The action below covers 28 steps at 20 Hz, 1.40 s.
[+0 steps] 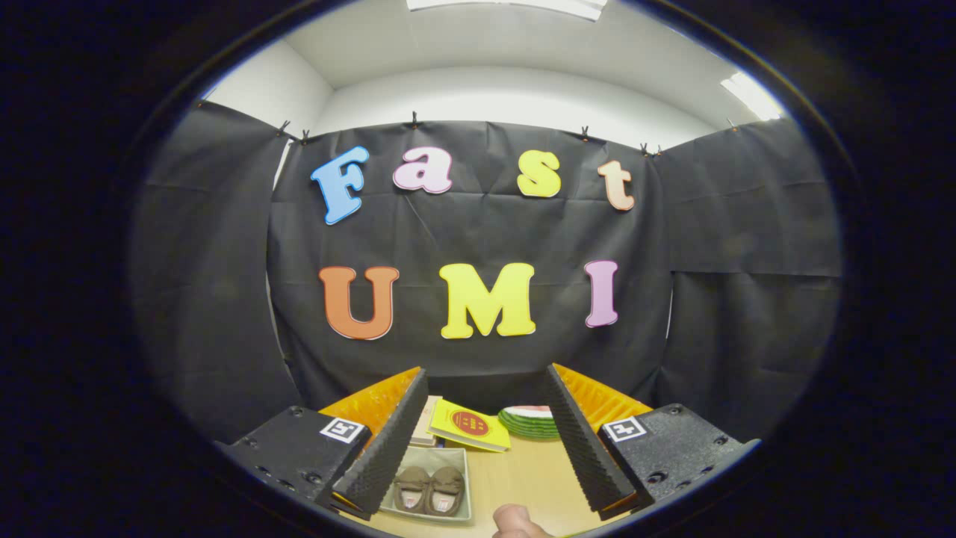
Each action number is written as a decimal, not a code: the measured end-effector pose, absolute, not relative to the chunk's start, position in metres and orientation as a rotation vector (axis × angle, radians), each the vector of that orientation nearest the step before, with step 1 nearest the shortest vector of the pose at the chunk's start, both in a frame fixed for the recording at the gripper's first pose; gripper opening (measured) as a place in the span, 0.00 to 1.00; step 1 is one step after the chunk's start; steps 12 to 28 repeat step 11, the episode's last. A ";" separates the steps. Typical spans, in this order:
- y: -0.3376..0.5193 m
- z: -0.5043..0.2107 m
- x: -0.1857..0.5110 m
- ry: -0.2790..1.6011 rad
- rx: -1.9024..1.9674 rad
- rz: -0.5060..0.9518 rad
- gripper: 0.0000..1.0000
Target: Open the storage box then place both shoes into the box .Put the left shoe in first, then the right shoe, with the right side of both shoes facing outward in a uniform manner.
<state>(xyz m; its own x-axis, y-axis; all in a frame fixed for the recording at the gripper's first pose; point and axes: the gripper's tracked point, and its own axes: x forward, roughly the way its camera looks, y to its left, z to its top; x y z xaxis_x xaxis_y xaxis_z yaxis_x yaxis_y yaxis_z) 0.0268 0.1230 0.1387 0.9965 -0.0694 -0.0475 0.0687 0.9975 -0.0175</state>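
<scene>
Wooden tabletop (523,478), light tan, carries everything seen between and beyond the fingers. Gripper (484,441): its two black ribbed fingers (388,448) stand wide apart, orange backing on their outer faces, nothing between the pads, touching nothing; it hangs above the near part of the tabletop, aimed toward the far edge. Storage box (463,486): shallow, pale grey-white, rectangular, sits on the tabletop toward the near left, just inside the left-hand finger, which covers part of its left wall. Whether it has a lid cannot be told; its top shows open to the camera. Pair of shoes (429,489): small brown slip-ons, side by side and touching, toes toward the far edge, pale insoles with a red mark at the heel ends; they appear to lie inside the box. Yellow book (469,426) with a red round mark lies flat beyond the box, its left edge over a tan block (427,422). Green-rimmed, watermelon-patterned plates (530,422) are stacked near the far edge, right of the book. A fingertip (515,521) shows at the near edge, between the gripper's fingers.
</scene>
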 end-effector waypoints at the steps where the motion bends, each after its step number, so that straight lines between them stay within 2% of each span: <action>1: 0.122 0.140 0.028 0.048 -0.018 -0.068 1.00; 28: 0.096 0.125 0.040 0.020 0.021 -0.059 1.00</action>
